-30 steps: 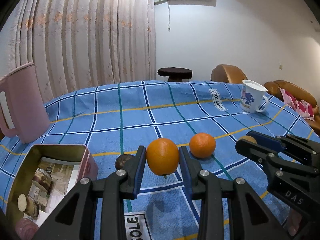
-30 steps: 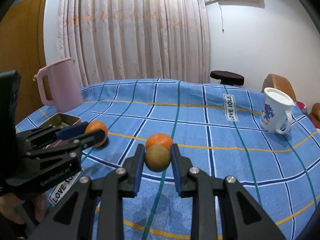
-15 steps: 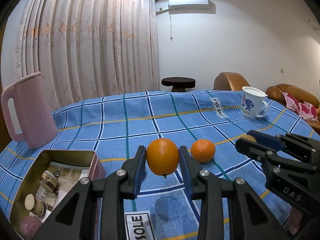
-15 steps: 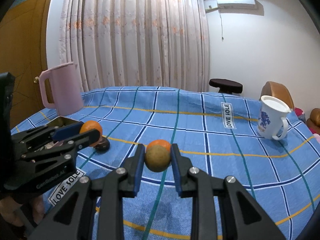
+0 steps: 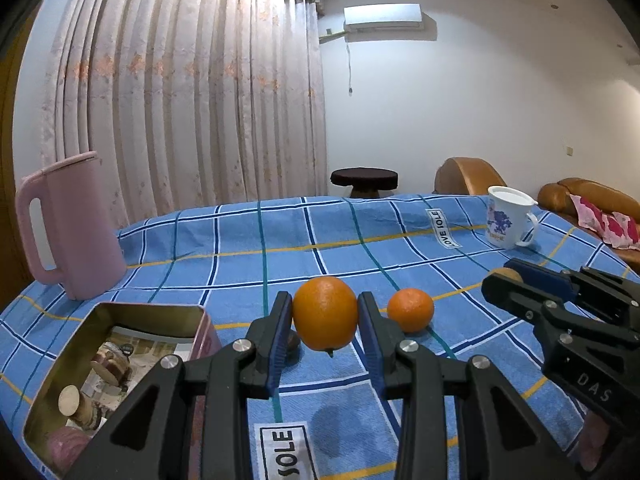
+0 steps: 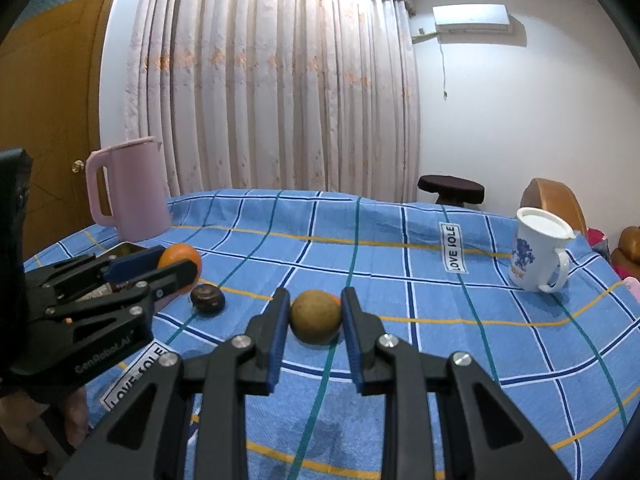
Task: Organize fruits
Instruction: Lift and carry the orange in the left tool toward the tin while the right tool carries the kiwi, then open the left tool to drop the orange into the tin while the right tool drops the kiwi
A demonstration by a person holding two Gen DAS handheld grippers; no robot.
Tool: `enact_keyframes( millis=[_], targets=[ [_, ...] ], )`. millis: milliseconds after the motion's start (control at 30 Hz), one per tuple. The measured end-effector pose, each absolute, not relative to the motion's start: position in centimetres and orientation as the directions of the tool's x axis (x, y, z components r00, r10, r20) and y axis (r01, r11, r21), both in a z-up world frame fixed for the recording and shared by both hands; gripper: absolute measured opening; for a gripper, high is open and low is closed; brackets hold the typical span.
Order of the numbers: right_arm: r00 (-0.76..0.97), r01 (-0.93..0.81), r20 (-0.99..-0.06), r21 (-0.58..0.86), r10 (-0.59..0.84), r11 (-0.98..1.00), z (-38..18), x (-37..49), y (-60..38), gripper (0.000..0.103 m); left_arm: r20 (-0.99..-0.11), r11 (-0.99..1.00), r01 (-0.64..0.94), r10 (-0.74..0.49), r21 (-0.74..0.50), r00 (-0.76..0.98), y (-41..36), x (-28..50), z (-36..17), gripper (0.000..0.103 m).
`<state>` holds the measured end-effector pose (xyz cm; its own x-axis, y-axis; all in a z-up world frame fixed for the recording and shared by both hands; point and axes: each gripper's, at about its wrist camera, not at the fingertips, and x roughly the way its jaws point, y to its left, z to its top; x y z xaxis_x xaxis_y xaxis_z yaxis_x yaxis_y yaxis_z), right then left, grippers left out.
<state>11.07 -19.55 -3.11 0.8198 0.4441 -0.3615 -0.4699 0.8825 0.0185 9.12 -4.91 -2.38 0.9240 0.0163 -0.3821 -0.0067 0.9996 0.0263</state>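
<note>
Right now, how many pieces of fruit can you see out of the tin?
4: an orange in the left gripper, a brownish-green fruit in the right gripper, a small orange and a dark brown fruit on the tablecloth. Others may be hidden.

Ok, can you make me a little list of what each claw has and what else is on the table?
left claw: shut on big orange, lifted
right claw: shut on brownish-green fruit, lifted
on the cloth: small orange, dark brown fruit
open tin: near left, holds no fruit, a picture lines its bottom
pink jug: far left
white mug: far right
tablecloth: blue checks
</note>
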Motion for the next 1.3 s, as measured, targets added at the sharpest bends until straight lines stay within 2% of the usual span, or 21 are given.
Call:
enact_keyframes(
  millis=[333, 867, 1300],
  targets=[
    [0.833, -0.480, -0.315, -0.001, 0.456, 0.877, -2.8, 10.0, -19.5, 0.029, -0.372, 1.000, -0.017, 0.016, 0.000, 0.928, -4.2, 8.6, -2.3, 0.036],
    [0.789, -0.525, -0.382, -0.011, 0.482, 0.851, -2.8, 11.0, -16.5, 0.029, -0.405, 0.998, -0.050, 0.031, -0.035, 0.914, -1.3, 7.6, -2.1, 0.036],
    [0.665, -0.689, -0.392, 0.006, 0.636, 0.725, -0.6, 10.7, -7.7, 0.029, -0.422, 0.973, -0.227, 0.195, -0.026, 0.885, 7.3, 5.2, -0.3, 0.036]
  ],
)
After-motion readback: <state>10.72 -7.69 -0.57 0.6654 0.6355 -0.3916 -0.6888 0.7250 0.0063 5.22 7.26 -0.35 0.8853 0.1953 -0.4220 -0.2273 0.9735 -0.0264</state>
